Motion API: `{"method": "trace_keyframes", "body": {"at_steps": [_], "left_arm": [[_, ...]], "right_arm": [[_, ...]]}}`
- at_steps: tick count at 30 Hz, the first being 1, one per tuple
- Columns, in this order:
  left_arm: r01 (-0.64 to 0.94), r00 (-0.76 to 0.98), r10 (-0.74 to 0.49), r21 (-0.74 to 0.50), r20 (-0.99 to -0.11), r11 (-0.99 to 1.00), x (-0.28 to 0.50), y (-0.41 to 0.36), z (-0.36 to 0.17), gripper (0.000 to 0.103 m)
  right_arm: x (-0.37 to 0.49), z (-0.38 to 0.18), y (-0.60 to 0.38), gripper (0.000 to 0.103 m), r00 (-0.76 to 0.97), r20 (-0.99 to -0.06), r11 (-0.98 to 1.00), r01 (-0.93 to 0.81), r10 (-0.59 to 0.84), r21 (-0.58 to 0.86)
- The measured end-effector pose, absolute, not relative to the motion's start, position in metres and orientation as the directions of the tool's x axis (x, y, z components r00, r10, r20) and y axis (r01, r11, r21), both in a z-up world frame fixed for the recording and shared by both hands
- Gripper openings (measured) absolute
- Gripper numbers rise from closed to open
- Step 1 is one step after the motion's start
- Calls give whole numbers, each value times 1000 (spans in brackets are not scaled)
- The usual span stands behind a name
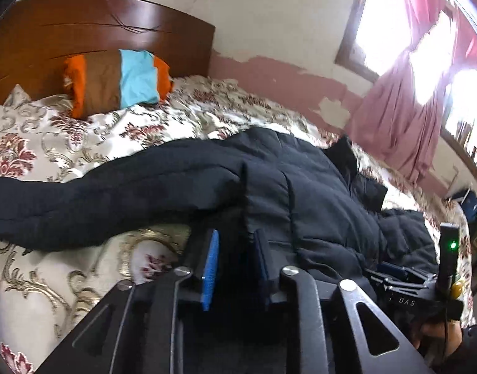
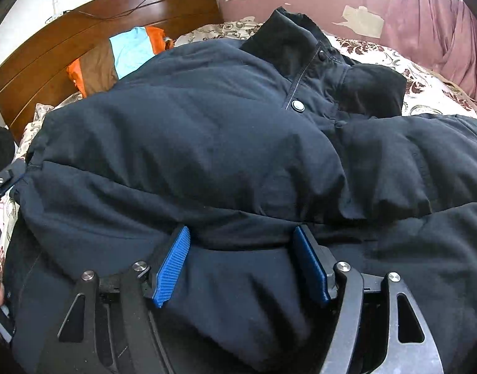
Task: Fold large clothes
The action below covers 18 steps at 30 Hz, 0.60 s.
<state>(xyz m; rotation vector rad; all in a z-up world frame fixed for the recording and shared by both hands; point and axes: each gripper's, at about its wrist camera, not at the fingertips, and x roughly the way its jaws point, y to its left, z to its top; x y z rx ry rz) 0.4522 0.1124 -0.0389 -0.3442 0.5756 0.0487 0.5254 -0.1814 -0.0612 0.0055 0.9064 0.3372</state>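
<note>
the left gripper [image 1: 235,249] stands narrow, apart, at the dark padded jacket's [image 1: 300,180] edge. the right gripper [image 2: 241,249] gapes wide over jacket bulk. the jacket sprawls on the floral bedspread [image 1: 67,131]; beyond, a striped pillow [image 1: 120,81], wooden headboard [image 1: 98,28], pink curtain [image 1: 400,118].

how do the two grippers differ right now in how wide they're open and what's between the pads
The left gripper has its blue ribbed pads close together, with the edge of the dark navy padded jacket running between them. The right gripper stands far wider, straddling a thick bulge of that jacket. Whether either gripper presses the fabric is unclear. Both share black frames.
</note>
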Motion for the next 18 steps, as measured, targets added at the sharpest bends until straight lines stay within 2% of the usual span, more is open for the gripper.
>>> {"method": "trace_keyframes", "body": {"at_steps": [1,3,4,5,7,11,14,18], "left_arm": [[-149,844,-50,-325,-533,934,449,118,-37,30],[-188,858,-45,-394,-511,899,435,137,-32,64],[-215,870,-31,-435,-492,874,427,149,-31,92],[-238,881,-15,-471,-472,849,419,158,-31,97],[-276,900,-8,-583,-437,764,400,190,-32,97],[-355,882,-43,-722,-469,595,382,250,-46,97],[-408,864,-57,-762,-500,502,371,292,-67,98],[-498,834,-48,-787,-550,364,363,338,-109,98]], "right_arm": [[523,-59,-183,67,572,-768,949,-276,288,151],[521,-52,-188,68,584,-761,955,-252,280,158],[517,-47,-190,68,595,-755,958,-234,276,166],[515,-43,-191,68,601,-751,959,-224,276,173],[509,-33,-192,69,610,-738,956,-219,289,193],[497,-9,-173,76,641,-707,951,-264,300,164],[493,10,-148,80,665,-683,946,-300,302,125],[500,19,-105,81,700,-668,955,-292,253,56]]}}
